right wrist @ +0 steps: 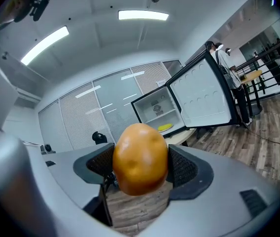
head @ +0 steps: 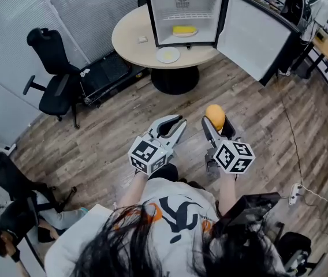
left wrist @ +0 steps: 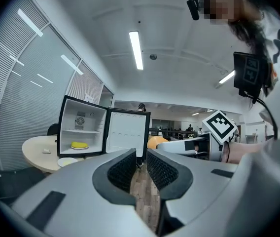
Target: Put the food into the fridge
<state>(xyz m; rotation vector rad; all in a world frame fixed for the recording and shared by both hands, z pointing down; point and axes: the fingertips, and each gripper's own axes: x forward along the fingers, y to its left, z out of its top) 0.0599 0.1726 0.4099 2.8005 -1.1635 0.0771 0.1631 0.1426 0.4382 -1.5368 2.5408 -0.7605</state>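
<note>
I recorded the orange-brown food item (right wrist: 140, 158) clamped upright between the wide-set pads of the right gripper (head: 217, 124), well short of the open fridge (head: 182, 7) straight ahead on the round table (head: 129, 39), while the left gripper (head: 174, 127), no nearer the fridge, held its jaws barely apart on nothing.

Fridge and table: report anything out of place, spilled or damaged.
Nothing stands out. The fridge sits squarely on the round table, its door swung wide, with yellow food lying flat on its shelf. A plate rests on the table in front. No spill or damage shows.
</note>
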